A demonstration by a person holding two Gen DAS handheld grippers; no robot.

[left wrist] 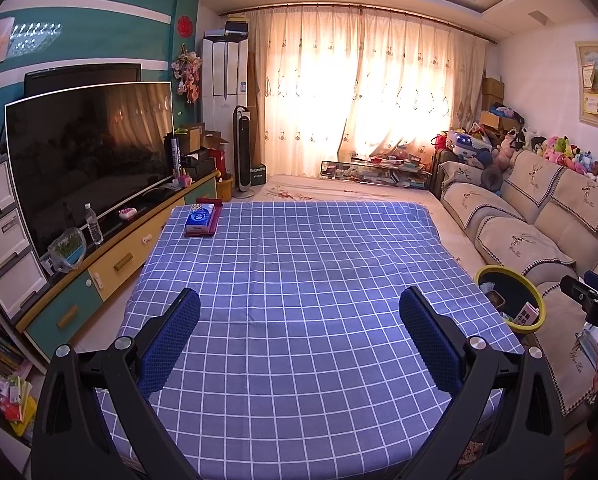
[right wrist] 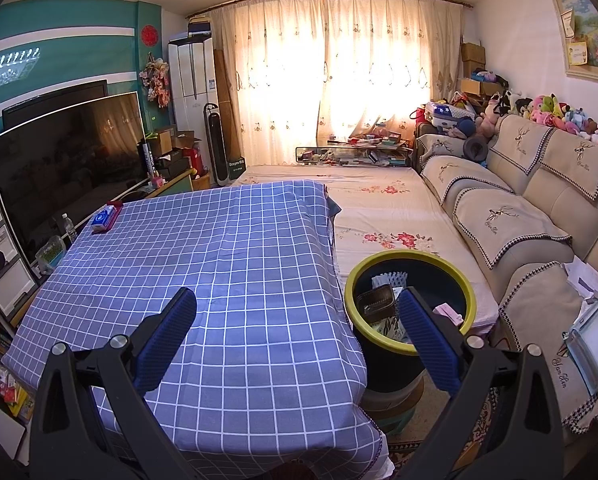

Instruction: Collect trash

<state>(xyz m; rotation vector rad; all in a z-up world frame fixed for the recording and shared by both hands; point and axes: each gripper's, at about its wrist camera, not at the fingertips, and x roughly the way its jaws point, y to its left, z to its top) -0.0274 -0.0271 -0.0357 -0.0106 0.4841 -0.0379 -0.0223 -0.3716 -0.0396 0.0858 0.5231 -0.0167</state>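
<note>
A dark trash bin with a yellow-green rim [right wrist: 411, 258] stands right of the table and holds several pieces of trash, among them a brown tray [right wrist: 375, 302] and a pink wrapper [right wrist: 449, 313]. The bin also shows in the left wrist view [left wrist: 537, 294]. My left gripper [left wrist: 299, 320] is open and empty above the blue checked tablecloth [left wrist: 299, 260]. My right gripper [right wrist: 297, 316] is open and empty over the table's right edge, its right finger [right wrist: 423, 328] in front of the bin. The right gripper's body shows at the right edge of the left wrist view [left wrist: 595, 300].
A blue tissue pack on a red tray [left wrist: 201, 220] lies at the table's far left corner. A TV [left wrist: 91, 152] on a low cabinet stands to the left, with a water bottle [left wrist: 93, 224]. A beige sofa [right wrist: 539, 208] runs along the right. Papers [right wrist: 587, 280] lie on the sofa.
</note>
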